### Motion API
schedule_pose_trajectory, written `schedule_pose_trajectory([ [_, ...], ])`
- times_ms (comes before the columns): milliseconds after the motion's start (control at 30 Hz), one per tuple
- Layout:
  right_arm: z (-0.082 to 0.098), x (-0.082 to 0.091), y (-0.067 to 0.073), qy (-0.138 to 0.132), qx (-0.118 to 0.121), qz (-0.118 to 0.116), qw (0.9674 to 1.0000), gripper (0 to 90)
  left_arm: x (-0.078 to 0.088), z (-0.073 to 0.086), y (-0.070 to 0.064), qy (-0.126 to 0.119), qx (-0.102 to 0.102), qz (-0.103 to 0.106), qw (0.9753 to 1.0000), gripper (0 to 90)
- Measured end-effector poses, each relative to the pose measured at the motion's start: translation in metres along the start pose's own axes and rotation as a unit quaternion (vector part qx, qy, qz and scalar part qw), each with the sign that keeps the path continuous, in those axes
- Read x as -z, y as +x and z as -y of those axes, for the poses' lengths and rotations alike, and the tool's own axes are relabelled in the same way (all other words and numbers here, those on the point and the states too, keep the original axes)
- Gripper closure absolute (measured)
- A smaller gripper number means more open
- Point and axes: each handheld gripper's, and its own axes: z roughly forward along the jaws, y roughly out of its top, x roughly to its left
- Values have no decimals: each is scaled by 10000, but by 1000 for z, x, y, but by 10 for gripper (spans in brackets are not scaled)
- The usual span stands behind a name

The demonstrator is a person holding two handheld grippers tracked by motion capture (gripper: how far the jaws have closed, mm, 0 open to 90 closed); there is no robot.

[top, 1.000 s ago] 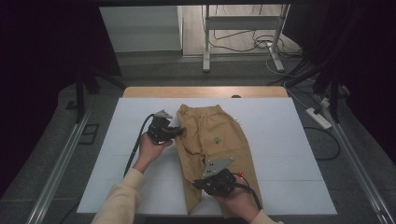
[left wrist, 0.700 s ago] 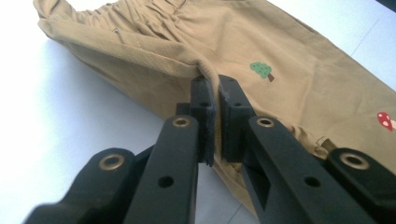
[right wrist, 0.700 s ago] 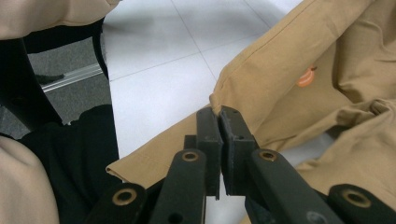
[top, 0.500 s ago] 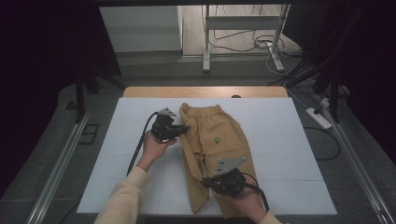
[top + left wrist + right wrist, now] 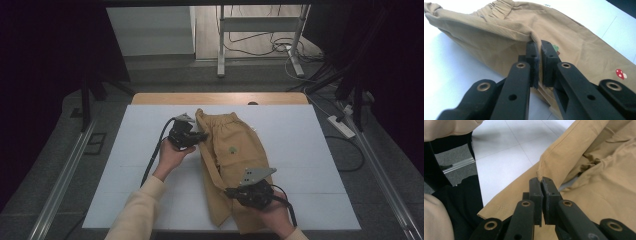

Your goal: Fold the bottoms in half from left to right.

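Observation:
Tan trousers (image 5: 235, 150) lie lengthwise on the white table top (image 5: 310, 150), waistband at the far end. My left gripper (image 5: 202, 136) is shut on a raised fold along their left edge near the waist. In the left gripper view its jaws (image 5: 539, 46) pinch that tan cloth (image 5: 499, 35). My right gripper (image 5: 229, 191) is near the front edge, shut on the trouser leg's side edge. The right gripper view shows a lifted ridge of fabric (image 5: 599, 170) pinched between the pads (image 5: 541, 181).
Small mushroom prints (image 5: 621, 73) mark the trousers. A wooden strip (image 5: 220, 98) borders the table's far edge. Beyond it stands a metal frame (image 5: 220, 45) with cables. A power strip (image 5: 341, 126) lies on the floor at right. Bare white table lies on both sides.
My right gripper has shifted a little to the right with the leg's edge in its grip, and the fold along the trousers has risen. The left gripper has hardly moved.

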Motion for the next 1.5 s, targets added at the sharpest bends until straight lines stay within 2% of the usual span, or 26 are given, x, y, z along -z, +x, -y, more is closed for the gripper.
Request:
schedule_pose_trajectory([
  [933, 15, 26, -13, -116, -238, 255, 9993, 869, -16, -18, -14, -6, -109, 102, 9999, 854],
  [1500, 26, 36, -18, -108, -376, 365, 9986, 869, -29, -22, -21, -21, -120, 199, 9997, 852],
])
